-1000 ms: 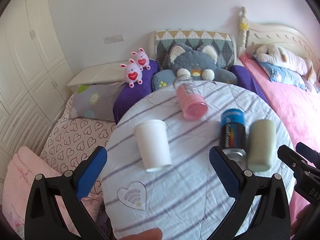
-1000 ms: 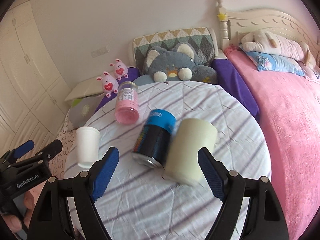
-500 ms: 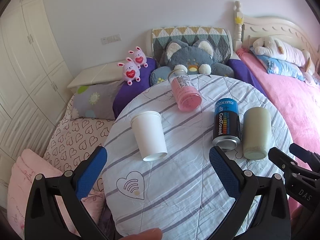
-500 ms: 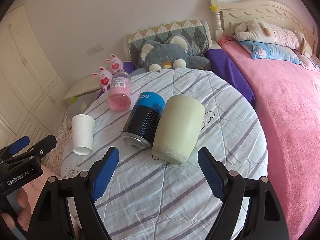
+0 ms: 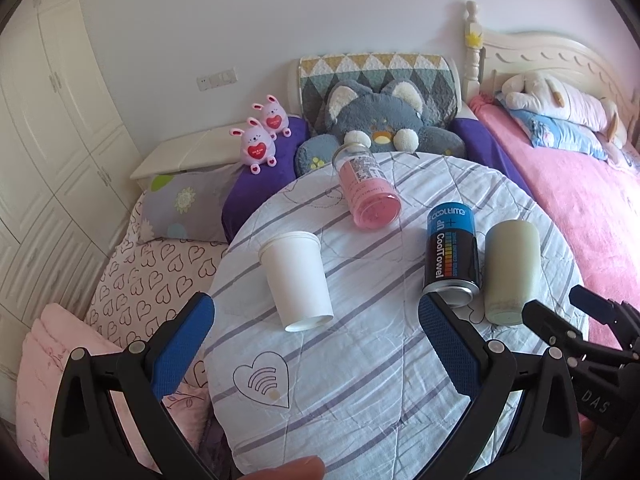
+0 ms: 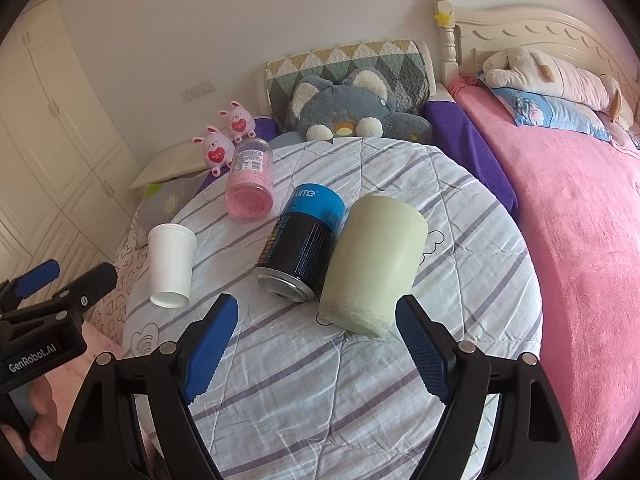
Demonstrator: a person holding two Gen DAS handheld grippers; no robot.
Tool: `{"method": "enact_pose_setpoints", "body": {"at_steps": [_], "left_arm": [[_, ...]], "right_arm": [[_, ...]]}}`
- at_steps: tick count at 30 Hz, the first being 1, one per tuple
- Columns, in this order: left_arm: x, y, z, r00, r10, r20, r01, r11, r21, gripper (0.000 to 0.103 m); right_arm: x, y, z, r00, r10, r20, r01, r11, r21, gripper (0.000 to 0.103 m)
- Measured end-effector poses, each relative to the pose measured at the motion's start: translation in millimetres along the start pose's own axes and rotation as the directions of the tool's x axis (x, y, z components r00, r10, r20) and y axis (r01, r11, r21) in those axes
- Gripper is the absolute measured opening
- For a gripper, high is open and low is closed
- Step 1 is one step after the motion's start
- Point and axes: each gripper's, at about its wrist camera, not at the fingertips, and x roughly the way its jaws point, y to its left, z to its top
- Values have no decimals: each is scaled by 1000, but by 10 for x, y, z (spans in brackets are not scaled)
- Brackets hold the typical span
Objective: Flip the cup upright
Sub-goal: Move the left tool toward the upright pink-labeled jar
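From my left wrist view, my left gripper [image 5: 316, 332] gapes wide, holding nothing. The white paper cup [image 5: 296, 279] lies on its side just ahead, base toward me, left of the black-and-blue can [image 5: 452, 256]. I judge it light and crushable; a gentle grip across mid-wall suits.

From my right wrist view, my right gripper [image 6: 316, 344] is equally wide and empty, near the pale green tumbler [image 6: 374, 264]. The round striped-cloth surface [image 6: 320, 396] looks soft; a pink bed [image 6: 580, 240] lies right.

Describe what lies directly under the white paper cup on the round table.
The white paper cup lies on its side on the striped cloth covering the table. The table surface beneath stays hidden.
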Motion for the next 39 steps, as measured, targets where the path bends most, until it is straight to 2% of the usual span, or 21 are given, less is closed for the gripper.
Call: {"method": "enact_pose_setpoints", "body": {"at_steps": [5, 8, 10, 13, 15, 19, 23, 27, 32, 39], "left_arm": [[114, 49, -7, 1000, -16, -7, 15, 999, -40, 103], [228, 86, 11, 1000, -5, -22, 4, 999, -39, 103], [326, 132, 42, 999, 14, -36, -17, 997, -71, 103], [512, 151, 152, 996, -31, -80, 22, 994, -112, 103], [566, 115, 248, 998, -8, -68, 2, 996, -88, 103], [644, 46, 431, 999, -5, -49, 1, 997, -71, 103], [766, -65, 585, 999, 0, -42, -3, 998, -57, 103], [987, -197, 753, 998, -23, -66, 20, 998, -56, 103], [1204, -331, 1002, 998, -8, -66, 5, 999, -44, 103], [1584, -366, 1416, 997, -5, -71, 0, 997, -75, 103]], "right_arm": [[54, -46, -78, 1000, -4, 18, 3, 999, 36, 82], [187, -56, -141, 1000, 2, -8, -2, 998, 55, 82], [313, -60, -157, 999, 17, -34, -15, 998, 62, 82], [432, -89, -130, 999, 39, -32, -36, 994, 100, 85], [535, -39, -32, 997, 26, -79, -22, 998, 53, 87], [482, -66, 157, 999, 4, -35, -4, 1000, 18, 87], [587, -149, 223, 999, 0, -43, 1, 1000, 23, 88], [657, -234, 294, 999, 2, -43, -1, 1000, 31, 91], [690, -293, 470, 1000, -2, -25, 3, 1000, 18, 91], [794, -371, 730, 1000, -11, -4, 11, 1000, -1, 91]]}}
